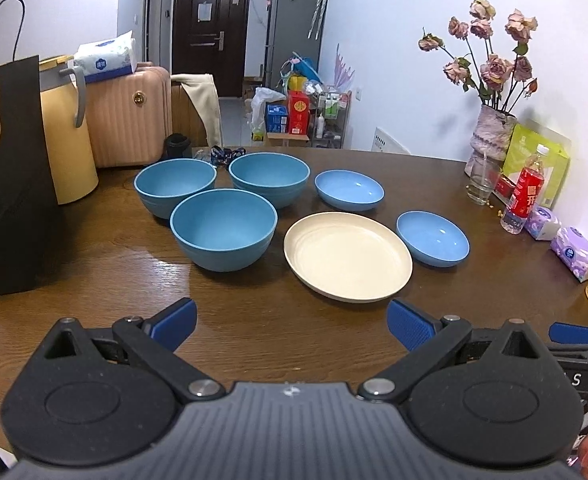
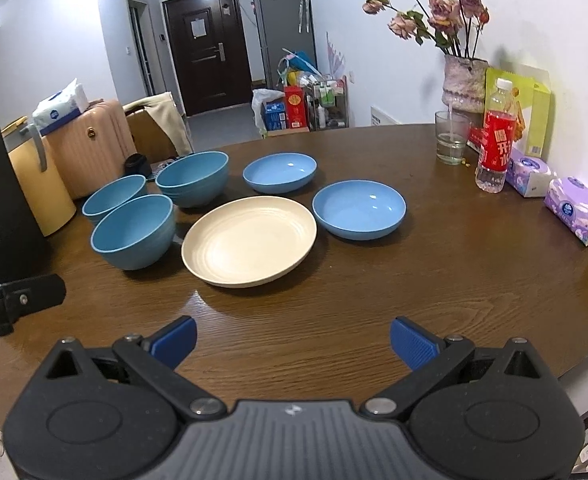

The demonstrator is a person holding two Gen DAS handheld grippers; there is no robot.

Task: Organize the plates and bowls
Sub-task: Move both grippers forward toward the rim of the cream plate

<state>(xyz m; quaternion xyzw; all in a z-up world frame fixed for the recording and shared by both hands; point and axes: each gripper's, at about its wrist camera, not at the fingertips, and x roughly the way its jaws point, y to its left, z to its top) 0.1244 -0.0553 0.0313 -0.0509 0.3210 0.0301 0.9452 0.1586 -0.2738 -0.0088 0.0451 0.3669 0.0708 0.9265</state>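
We see the left hand-held gripper (image 1: 292, 326) low over the near edge of the desk (image 1: 134, 252), its blue pads spread wide with nothing between them; the right hand-held gripper (image 2: 293, 340) is in the same state, wide and empty, beside it, and one of its blue pads shows at the right edge of the left wrist view. Just ahead of both lies the cream plate (image 2: 249, 241), flat on the wood. To its left stand three deep blue bowls: the nearest bowl (image 1: 223, 229) just beside the plate, the rear left bowl (image 1: 175, 190) and the rear right bowl (image 1: 269, 178) behind it, the three close together; we cannot tell whether they touch. To the right of the plate sit two shallow blue dishes, the far dish (image 2: 280, 172) behind the plate and the near dish (image 2: 359, 209) just beside the plate's right rim. All six pieces are upright and empty. Along the right edge of the desk we note a glass (image 2: 451, 137), a red-labelled bottle (image 2: 496, 140) and a vase of dried roses (image 2: 464, 80). A black paper bag (image 1: 10, 176) stands at the left.
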